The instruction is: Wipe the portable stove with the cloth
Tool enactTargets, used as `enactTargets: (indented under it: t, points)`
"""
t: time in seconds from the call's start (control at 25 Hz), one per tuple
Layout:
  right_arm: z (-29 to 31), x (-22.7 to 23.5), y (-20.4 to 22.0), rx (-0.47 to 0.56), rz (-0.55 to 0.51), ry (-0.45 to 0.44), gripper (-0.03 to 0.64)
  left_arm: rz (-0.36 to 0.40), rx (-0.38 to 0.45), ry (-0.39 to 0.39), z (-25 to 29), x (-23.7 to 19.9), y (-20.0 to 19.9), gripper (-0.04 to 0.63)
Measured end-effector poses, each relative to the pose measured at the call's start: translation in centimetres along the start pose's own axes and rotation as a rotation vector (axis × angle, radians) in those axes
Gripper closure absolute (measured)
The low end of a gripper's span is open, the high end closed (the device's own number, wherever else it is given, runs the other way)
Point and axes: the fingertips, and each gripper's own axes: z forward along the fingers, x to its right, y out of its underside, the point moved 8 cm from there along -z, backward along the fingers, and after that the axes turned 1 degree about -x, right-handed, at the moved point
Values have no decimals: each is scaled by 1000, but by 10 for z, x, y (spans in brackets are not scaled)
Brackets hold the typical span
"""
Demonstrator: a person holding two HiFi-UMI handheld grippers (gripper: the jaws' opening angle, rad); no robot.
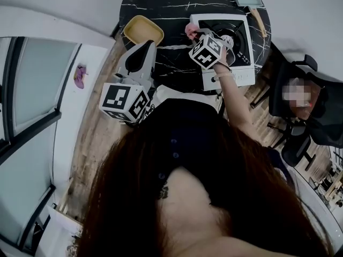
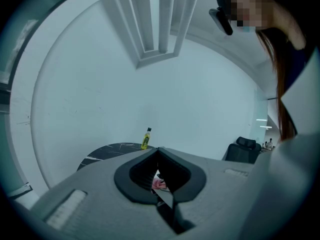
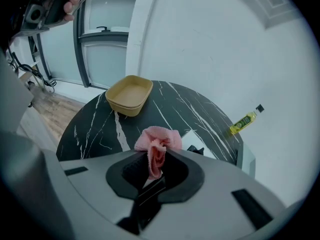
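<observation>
At the far left, a small purple thing [image 1: 79,76] is lying on the pale ledge by the window, well apart from everything else. I am holding my left gripper [image 1: 144,50] above the near left edge of the round black marble table [image 1: 161,4]. Its jaws are resting together with nothing clamped between them (through the sliver below their tips only a bit of pink is showing from farther off). Just to the far side of that gripper, a yellow tray [image 1: 143,30] is sitting on the table.

To the right, my right gripper [image 1: 199,36] is pinching the pink cloth [image 1: 191,31]. In the right gripper view the jaws are closing on a fold of the cloth [image 3: 158,140], and the rest is bunching up above them. I am holding the cloth at the left edge of the white portable stove [image 1: 244,63], which is standing on the near right part of the table. I cannot tell whether cloth and stove are touching. A yellow bottle [image 3: 245,120] is lying near the far right edge of the table. Off the table, at the right, a black office chair [image 1: 308,71] is standing on the wooden floor.
</observation>
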Motion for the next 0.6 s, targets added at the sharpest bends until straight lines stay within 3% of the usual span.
enactTargets:
  t: [0.6]
  points:
    - [18,25,-16,-5,-9,13,568,6,-20,20,13,-8,-3,583]
